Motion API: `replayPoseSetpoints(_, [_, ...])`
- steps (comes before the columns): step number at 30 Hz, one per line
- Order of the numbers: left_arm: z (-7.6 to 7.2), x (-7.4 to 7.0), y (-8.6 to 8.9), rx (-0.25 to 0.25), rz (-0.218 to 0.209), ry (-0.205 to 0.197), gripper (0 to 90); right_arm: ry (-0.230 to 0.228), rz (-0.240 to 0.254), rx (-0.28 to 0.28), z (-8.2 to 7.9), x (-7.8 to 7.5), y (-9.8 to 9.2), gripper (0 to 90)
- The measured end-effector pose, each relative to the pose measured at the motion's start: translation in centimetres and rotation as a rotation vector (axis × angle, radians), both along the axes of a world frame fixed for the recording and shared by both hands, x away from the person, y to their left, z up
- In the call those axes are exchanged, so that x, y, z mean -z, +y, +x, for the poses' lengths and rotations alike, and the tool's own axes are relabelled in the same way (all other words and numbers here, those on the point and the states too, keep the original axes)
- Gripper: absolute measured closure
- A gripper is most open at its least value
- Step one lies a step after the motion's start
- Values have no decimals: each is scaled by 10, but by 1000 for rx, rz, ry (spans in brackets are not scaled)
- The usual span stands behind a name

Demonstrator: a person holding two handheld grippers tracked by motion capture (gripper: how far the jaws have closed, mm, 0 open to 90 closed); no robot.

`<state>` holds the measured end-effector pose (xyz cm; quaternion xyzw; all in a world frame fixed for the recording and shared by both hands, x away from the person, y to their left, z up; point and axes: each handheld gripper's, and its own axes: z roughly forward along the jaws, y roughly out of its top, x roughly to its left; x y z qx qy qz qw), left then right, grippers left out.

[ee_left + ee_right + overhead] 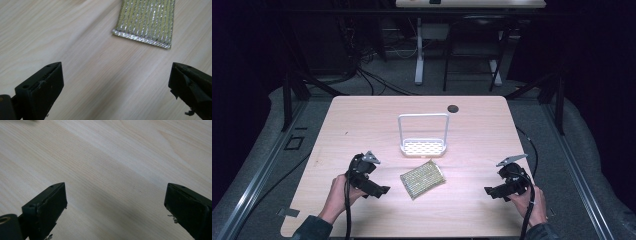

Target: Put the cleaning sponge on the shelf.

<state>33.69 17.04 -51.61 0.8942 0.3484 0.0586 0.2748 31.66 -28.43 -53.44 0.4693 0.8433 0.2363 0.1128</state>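
Both tongs wide open, holding nothing: left tongs (382, 190) near scouring pad (422, 178), right tongs (490, 191) well apart.

Dim room, grey floor (252, 165), second desk (469, 4) behind.

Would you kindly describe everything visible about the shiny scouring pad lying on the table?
The flat rectangular scouring pad of yellow-green and silver woven mesh lies flat on the light wooden table, turned at an angle to the table's edges. Its surface shows parallel metallic ribs and a stitched silver hem along one short edge. It sits just in front of the white perforated rack with a tall looped handle, apart from it. Nothing grips it; the open left gripper points toward it from nearby.
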Motion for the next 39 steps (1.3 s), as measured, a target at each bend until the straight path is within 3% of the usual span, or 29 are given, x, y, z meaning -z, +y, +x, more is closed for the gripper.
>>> replayPoseSetpoints(7, [4, 7, -24, 56, 19, 26, 0, -10, 15, 10, -1, 0, -1, 40])
replayPoseSetpoints(23, [20, -4, -60, 104, 37, 13, 0, -5, 2, 6, -1, 1, 1, 51])
replayPoseSetpoints(35, [28, -3, -91, 145, 59, 40, 0, -13, -10, 2, -2, 0, 1, 56])
replayPoseSetpoints(39, [29, 0, -103, 148, 74, 23, 0, -18, -4, 5, -3, -1, 2, 56])
